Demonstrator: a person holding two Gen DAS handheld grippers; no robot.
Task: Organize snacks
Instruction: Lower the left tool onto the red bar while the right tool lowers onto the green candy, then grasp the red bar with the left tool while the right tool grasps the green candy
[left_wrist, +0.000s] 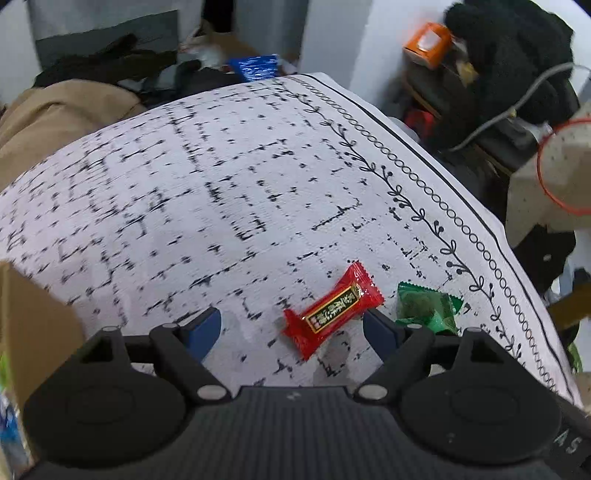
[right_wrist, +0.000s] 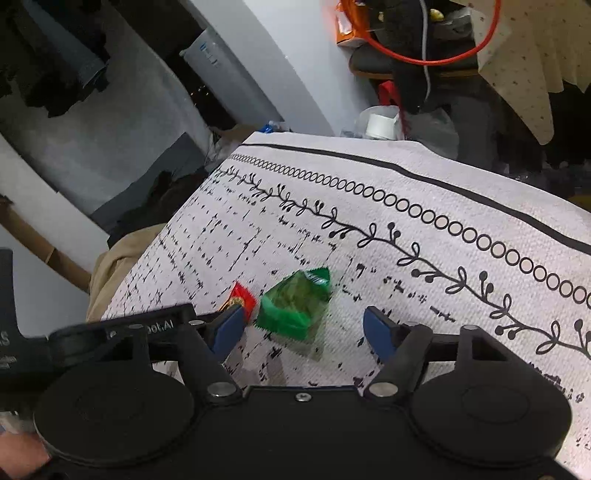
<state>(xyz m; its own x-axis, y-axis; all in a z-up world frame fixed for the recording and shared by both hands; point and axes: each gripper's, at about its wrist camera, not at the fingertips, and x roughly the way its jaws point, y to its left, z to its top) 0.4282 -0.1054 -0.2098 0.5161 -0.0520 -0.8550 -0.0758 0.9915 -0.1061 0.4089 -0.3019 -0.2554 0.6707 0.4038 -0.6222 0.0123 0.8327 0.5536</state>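
Left wrist: we see left gripper (left_wrist: 291, 326) spread wide, red candy (left_wrist: 332, 311) lying between its tips on the patterned cloth (left_wrist: 221, 192), nothing pinched.
Right wrist: right gripper (right_wrist: 303, 330) spread too, green candy (right_wrist: 293, 310) between its tips.
Layout: green candy just right of red candy.
Obstruction: left gripper's body sits beside red candy.
Surroundings: cardboard box (left_wrist: 33, 332) well left of red candy.

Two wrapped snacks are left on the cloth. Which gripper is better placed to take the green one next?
Right. The green snack lies between the open right gripper fingers, while the open left gripper is lined up on the red snack, green outside its right finger.
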